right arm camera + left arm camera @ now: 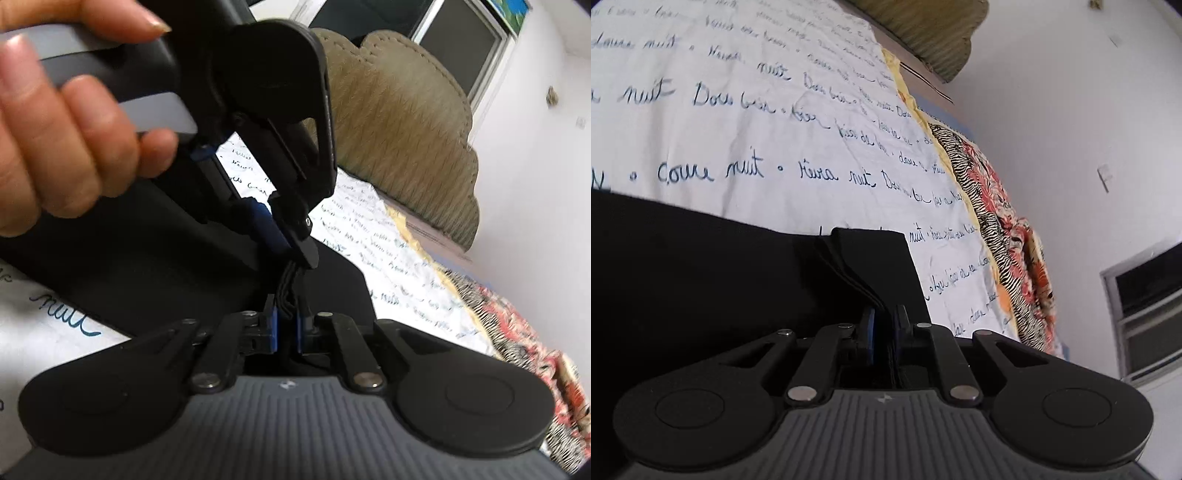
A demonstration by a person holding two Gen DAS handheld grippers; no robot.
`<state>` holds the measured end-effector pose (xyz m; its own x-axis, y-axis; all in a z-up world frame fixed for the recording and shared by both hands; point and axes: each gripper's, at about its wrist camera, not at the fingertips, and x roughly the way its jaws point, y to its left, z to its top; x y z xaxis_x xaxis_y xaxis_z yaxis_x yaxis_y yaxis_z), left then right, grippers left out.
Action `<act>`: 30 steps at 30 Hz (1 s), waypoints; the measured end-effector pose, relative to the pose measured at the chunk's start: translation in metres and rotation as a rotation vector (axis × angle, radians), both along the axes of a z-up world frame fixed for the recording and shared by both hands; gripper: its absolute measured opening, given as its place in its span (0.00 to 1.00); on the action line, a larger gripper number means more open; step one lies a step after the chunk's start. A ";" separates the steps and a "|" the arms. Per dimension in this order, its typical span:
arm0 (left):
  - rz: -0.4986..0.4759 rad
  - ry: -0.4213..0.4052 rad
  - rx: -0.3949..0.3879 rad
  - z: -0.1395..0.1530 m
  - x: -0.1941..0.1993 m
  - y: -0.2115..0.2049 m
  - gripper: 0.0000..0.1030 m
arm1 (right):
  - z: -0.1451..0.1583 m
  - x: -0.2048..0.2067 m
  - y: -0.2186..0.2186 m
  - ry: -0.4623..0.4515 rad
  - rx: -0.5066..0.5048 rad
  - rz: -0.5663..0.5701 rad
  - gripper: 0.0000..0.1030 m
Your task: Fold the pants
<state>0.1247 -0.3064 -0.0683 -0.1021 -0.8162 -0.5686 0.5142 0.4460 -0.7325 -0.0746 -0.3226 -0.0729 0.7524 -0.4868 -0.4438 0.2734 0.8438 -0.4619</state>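
Both the left hand-held gripper (885, 325) and right hand-held gripper (287, 317) pinch layered edges of the black pants (701, 266), close together, atop the script-printed bedsheet (757, 122).

pants (701, 266) on bedsheet (738, 129), headboard (399, 122) behind

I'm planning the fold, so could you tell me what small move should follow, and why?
Probably lift both claws together and carry the edge across. The left claw and right claw are both shut on the black pants' layered edge, close together, over the white script-printed bedspread.
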 end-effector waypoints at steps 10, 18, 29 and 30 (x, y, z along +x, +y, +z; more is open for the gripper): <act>0.047 0.042 -0.022 0.001 0.006 0.013 0.71 | 0.006 -0.012 0.024 -0.039 -0.065 0.025 0.09; -0.005 0.022 0.007 -0.001 -0.003 0.011 0.07 | 0.014 -0.019 0.026 -0.063 -0.046 0.017 0.09; 0.045 -0.204 0.011 0.037 -0.006 0.068 0.06 | 0.026 -0.017 0.053 -0.091 -0.019 0.110 0.09; 0.059 -0.218 0.012 0.039 -0.005 0.078 0.06 | 0.027 -0.015 0.058 -0.094 -0.016 0.126 0.09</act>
